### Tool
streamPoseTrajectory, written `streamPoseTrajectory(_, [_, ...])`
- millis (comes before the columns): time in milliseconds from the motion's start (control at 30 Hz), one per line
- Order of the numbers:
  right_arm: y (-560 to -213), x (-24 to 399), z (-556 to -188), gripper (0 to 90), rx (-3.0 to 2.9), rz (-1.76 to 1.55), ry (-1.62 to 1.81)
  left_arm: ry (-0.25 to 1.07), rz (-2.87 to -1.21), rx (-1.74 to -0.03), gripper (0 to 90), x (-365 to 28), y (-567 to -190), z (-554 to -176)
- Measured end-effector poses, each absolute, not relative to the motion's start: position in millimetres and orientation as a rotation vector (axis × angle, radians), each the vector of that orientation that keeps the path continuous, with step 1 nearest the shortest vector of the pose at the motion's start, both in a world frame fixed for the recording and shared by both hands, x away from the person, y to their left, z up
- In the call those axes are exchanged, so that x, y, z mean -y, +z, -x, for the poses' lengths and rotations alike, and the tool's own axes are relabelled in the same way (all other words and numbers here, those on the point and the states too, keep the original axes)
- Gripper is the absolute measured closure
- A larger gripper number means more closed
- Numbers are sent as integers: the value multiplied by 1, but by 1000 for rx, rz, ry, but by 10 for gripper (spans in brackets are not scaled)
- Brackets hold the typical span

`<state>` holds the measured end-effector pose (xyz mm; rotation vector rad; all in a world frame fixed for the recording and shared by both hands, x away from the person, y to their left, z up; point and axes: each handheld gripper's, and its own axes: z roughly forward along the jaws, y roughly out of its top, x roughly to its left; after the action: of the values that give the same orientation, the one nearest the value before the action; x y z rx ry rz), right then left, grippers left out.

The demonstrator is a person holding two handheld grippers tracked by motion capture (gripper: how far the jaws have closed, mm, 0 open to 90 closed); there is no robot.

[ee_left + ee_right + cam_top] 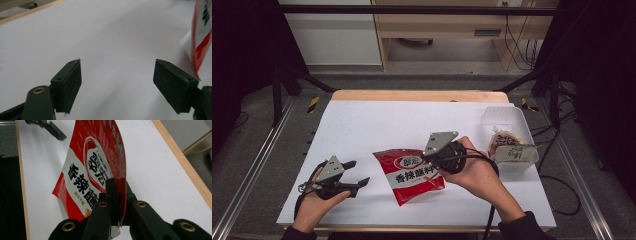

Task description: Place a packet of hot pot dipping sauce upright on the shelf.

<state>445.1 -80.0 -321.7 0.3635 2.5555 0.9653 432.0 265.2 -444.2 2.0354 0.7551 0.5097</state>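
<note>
1. my right gripper (117, 202) is clamped on one edge of the red pouch (414, 174), which sits near the table's middle, around 6 o'clock from the centre. the pinch is thin and close to the rim of the film, so i judge a quick lift could let the pouch slide out.

2. my left gripper (354, 172) stands empty at 9 o'clock of the pouch, jaws spread wide with nothing between the pads (67, 86). if i bring it in too low, a jaw could shove the pouch's free corner instead of straddling it, and twist the film in the right grip.

3. in the right gripper view the pouch stands up on edge, not flat. its weight hangs off the pinched edge, so i expect it to swing or flop if i turn the wrist fast.

4. the tray (486, 116) with other packets (511, 150) sits at 3 o'clock, just beside my right hand (474, 170). a wide swing that way could knock the tray or catch its rim.

5. the cable trails under the right forearm; it could snag the table edge (412, 96) and jerk the grip.
</note>
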Motion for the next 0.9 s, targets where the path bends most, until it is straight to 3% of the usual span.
streamPoseTrajectory(233, [-301,79,-443,896,-2514,-323,983,553,-2029,-749,146,-271,-441,-428])
streamPoseTrajectory(900, [-281,94,-442,896,-2456,-309,984,508,-1921,-873,119,-296,-442,-435])
